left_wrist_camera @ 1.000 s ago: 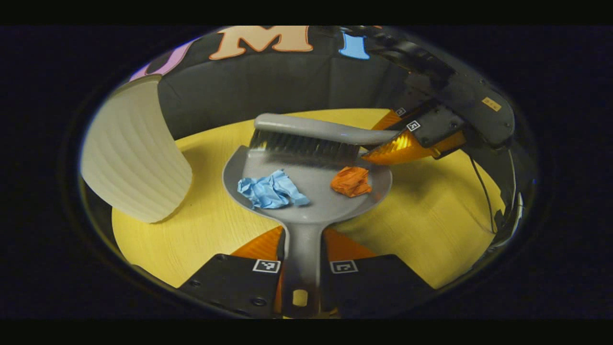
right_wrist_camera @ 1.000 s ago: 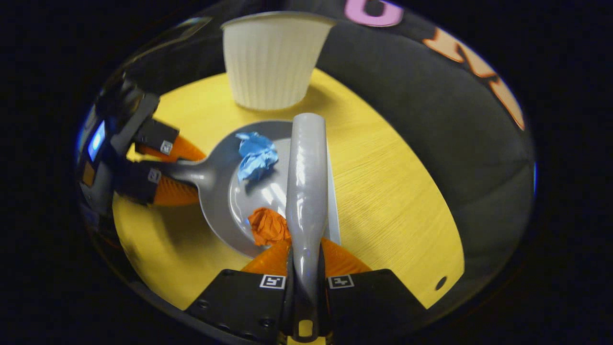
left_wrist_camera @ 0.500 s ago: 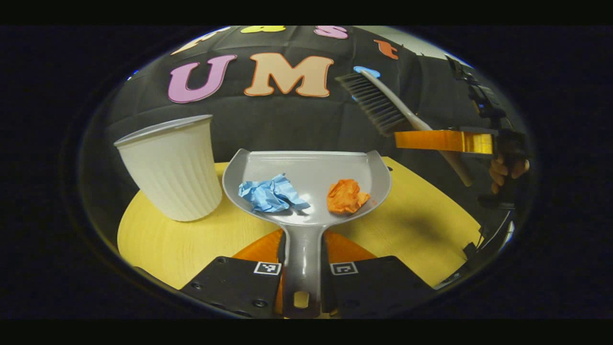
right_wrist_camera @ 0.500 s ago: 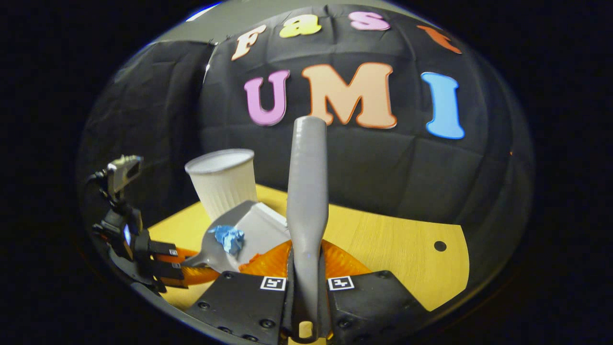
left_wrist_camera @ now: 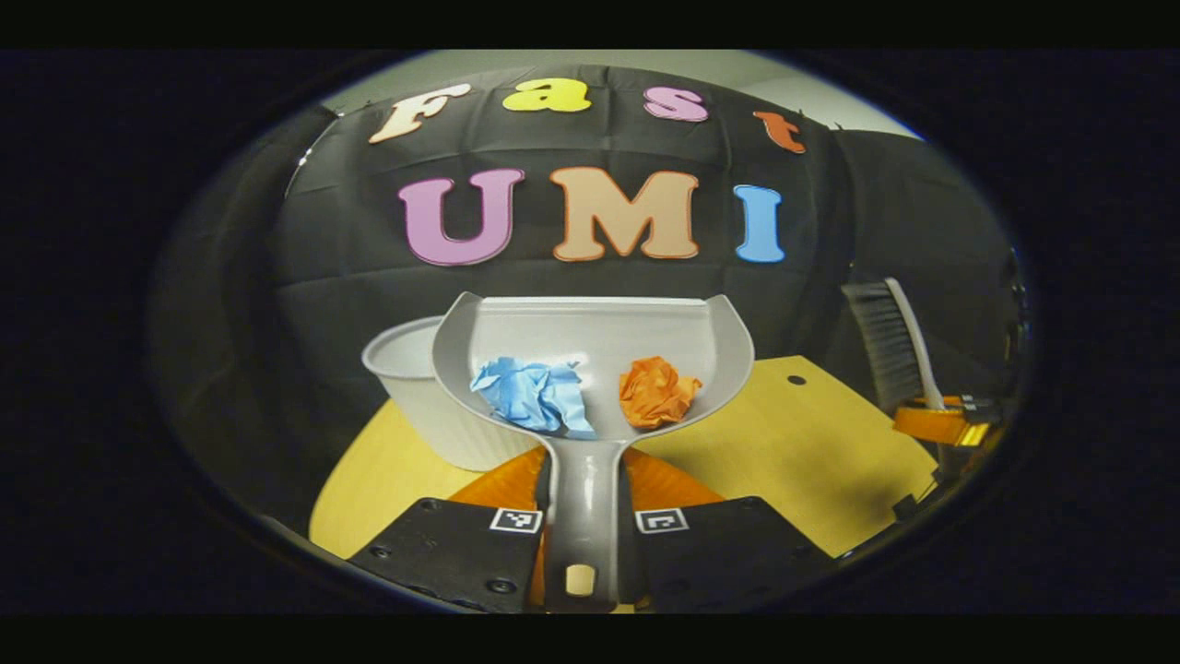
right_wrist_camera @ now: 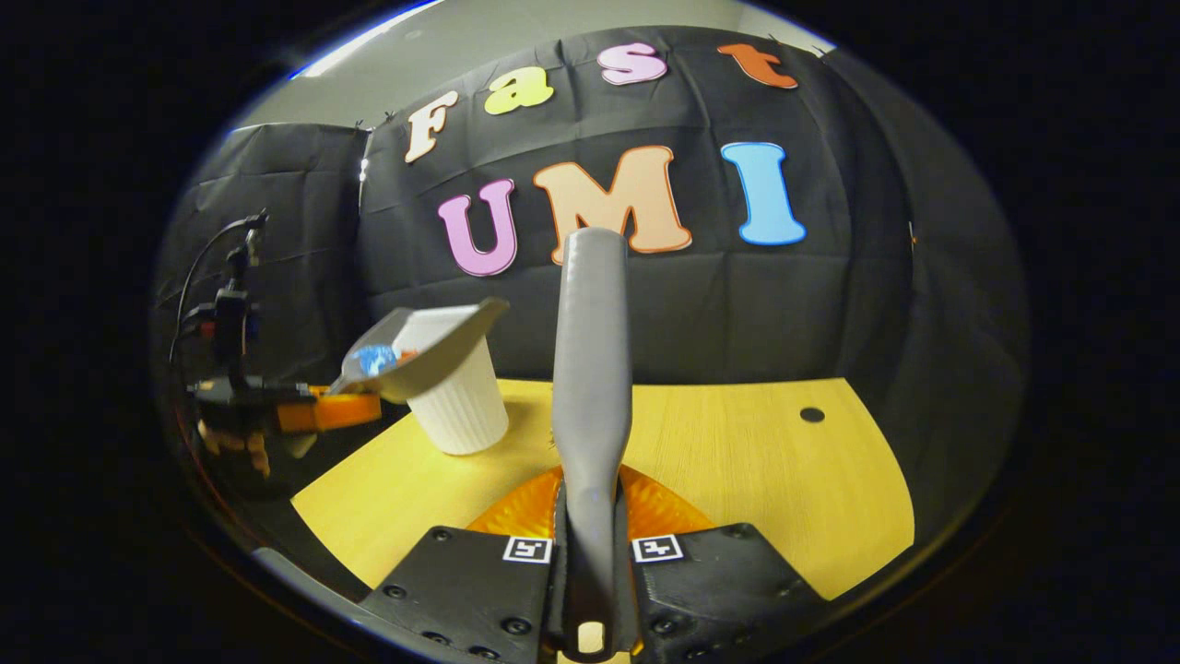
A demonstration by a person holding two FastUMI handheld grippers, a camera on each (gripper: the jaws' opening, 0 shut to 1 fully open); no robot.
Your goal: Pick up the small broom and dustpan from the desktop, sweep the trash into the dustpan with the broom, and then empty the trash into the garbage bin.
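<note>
My left gripper (left_wrist_camera: 584, 472) is shut on the handle of the grey dustpan (left_wrist_camera: 599, 332), which I hold in the air. A crumpled blue paper (left_wrist_camera: 535, 397) and a crumpled orange paper (left_wrist_camera: 654, 392) lie in the pan. The white ribbed garbage bin (left_wrist_camera: 415, 387) stands just behind and below the pan's left side. In the right gripper view the dustpan (right_wrist_camera: 424, 355) hovers over the bin (right_wrist_camera: 461, 410), with the left gripper (right_wrist_camera: 323, 411) behind it. My right gripper (right_wrist_camera: 590, 503) is shut on the grey broom handle (right_wrist_camera: 590, 369). The broom's bristles (left_wrist_camera: 880, 346) show at the far right, raised off the table.
The yellow wooden table (right_wrist_camera: 737, 470) has a small round hole (right_wrist_camera: 812, 414) near its far right edge. A hand (right_wrist_camera: 230, 443) grips the left tool at the left. Black cloth walls close off the back and sides.
The dustpan rose off the table with both papers and moved up over the bin's rim. The broom lifted out of the pan and swung away to the right.
</note>
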